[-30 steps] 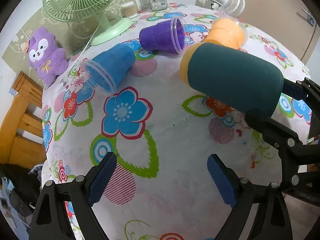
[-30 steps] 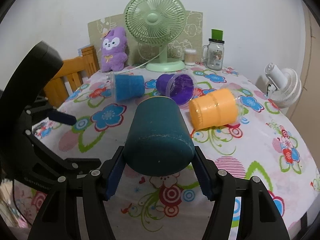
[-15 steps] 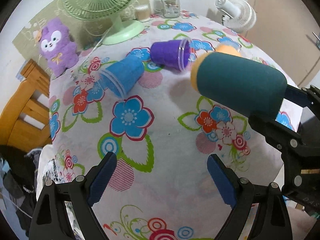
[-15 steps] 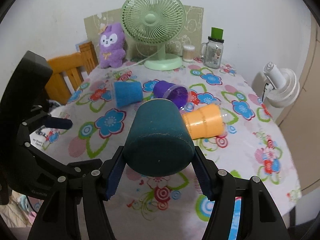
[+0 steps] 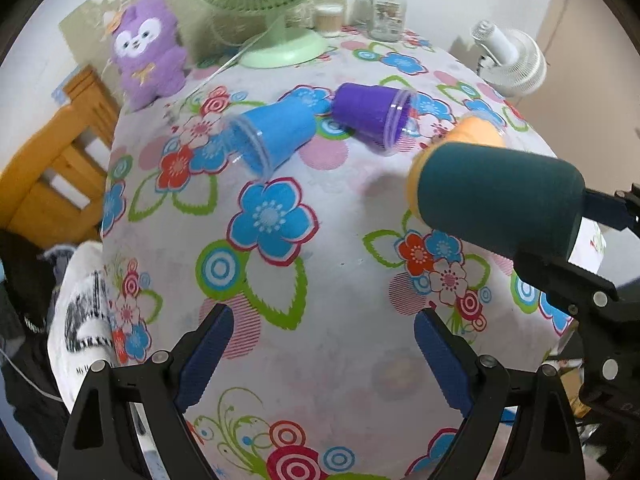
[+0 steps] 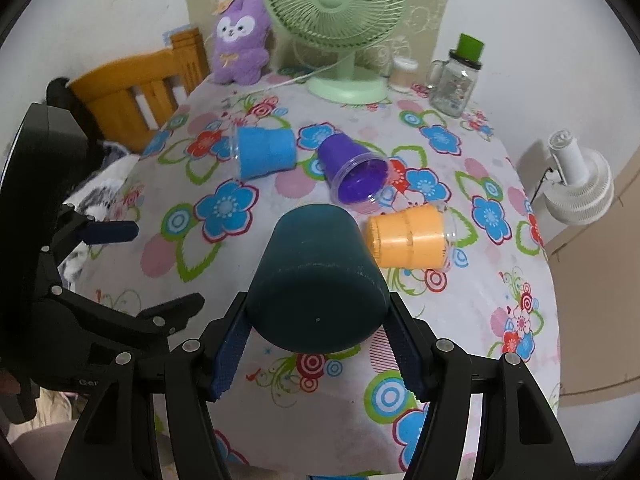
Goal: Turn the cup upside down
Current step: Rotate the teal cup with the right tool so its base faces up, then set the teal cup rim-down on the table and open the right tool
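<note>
My right gripper (image 6: 318, 354) is shut on a dark teal cup (image 6: 320, 280), held on its side in the air above the flowered tablecloth (image 6: 500, 320), its closed base toward the camera. The same cup (image 5: 500, 204) shows at the right of the left wrist view. My left gripper (image 5: 320, 356) is open and empty above the cloth. A blue cup (image 6: 266, 152), a purple cup (image 6: 354, 172) and an orange cup (image 6: 410, 236) lie on their sides on the table.
A green fan (image 6: 340, 20), a purple plush toy (image 6: 240, 36), a glass jar with a green lid (image 6: 456, 76) and a small container (image 6: 404, 74) stand at the back. A white fan (image 6: 576, 184) is off the right edge, a wooden chair (image 6: 132, 84) at left.
Both grippers have risen and pulled back from the table, the teal cup carried higher. The three cups on the table have not moved.
</note>
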`<move>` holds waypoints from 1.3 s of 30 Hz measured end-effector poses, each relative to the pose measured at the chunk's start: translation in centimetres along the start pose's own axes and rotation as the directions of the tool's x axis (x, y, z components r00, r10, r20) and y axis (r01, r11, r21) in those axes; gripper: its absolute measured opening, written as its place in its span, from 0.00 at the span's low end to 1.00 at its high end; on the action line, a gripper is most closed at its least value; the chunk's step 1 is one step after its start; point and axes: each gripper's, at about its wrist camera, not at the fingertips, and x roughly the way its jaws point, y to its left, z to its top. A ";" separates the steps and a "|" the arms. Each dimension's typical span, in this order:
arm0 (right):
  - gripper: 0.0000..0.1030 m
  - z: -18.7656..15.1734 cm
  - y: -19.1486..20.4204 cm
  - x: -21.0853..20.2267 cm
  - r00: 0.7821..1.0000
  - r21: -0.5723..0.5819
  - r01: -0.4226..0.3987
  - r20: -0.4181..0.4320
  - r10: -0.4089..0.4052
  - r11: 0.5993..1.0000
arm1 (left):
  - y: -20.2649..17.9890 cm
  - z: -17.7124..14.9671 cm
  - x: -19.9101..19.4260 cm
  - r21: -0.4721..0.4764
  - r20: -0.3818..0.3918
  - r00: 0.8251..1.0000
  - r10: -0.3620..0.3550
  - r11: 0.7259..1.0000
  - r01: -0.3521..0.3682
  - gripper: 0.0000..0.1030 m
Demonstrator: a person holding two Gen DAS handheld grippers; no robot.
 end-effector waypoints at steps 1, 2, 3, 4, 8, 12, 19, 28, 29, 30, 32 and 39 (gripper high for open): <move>0.65 0.2 0.1 0.2 1.000 -0.008 -0.006 -0.014 0.005 1.000 | 0.2 0.0 0.0 -0.012 -0.002 1.000 0.000 1.000 0.000 0.90; 0.65 0.3 0.1 0.3 1.000 -0.013 -0.008 -0.023 0.007 1.000 | 0.5 -0.1 0.1 -0.026 -0.004 1.000 -0.001 1.000 0.001 0.90; 0.65 0.5 0.2 0.5 0.999 -0.021 -0.011 -0.037 0.011 1.000 | 0.8 -0.2 0.1 -0.043 -0.008 1.000 0.000 0.999 0.000 0.90; 0.65 0.6 0.3 0.7 0.999 -0.027 -0.014 -0.049 0.013 1.000 | 1.1 -0.3 0.2 -0.058 -0.011 1.000 -0.001 0.998 0.000 0.90; 0.65 1.3 0.7 1.9 0.993 -0.049 -0.010 -0.121 0.004 0.999 | 2.1 -0.7 0.6 -0.110 -0.023 1.000 -0.011 0.994 0.008 0.90; 0.65 1.7 0.9 3.1 0.985 -0.057 -0.012 -0.172 0.002 0.998 | 2.4 -0.5 0.7 -0.129 -0.019 1.000 -0.019 0.992 0.016 0.90; 0.65 2.4 1.0 4.9 0.971 -0.035 -0.015 -0.237 0.006 0.999 | 3.2 -0.2 1.2 -0.163 -0.029 0.999 -0.017 0.987 0.012 0.89; 0.68 3.9 0.8 5.3 0.983 0.015 -0.042 -0.180 0.044 0.999 | 4.5 0.4 1.3 -0.206 -0.037 0.999 -0.009 0.979 0.001 0.89; 0.69 4.0 0.8 5.2 0.985 0.019 -0.042 -0.169 0.044 0.999 | 4.7 0.5 1.3 -0.212 -0.039 0.999 -0.010 0.977 0.002 0.89; 0.73 4.1 0.9 5.1 0.987 0.019 -0.037 -0.157 0.040 0.999 | 4.9 0.5 1.3 -0.221 -0.042 0.999 -0.015 0.975 0.005 0.89; 0.79 4.1 0.9 4.9 0.990 0.028 -0.028 -0.134 0.031 0.999 | 5.2 0.6 1.1 -0.234 -0.043 0.999 -0.017 0.972 0.007 0.89; 0.82 3.3 -0.1 3.3 0.995 0.145 -0.015 -0.091 0.029 0.989 | 4.9 1.1 -0.7 -0.207 -0.010 1.000 -0.019 0.978 0.017 0.89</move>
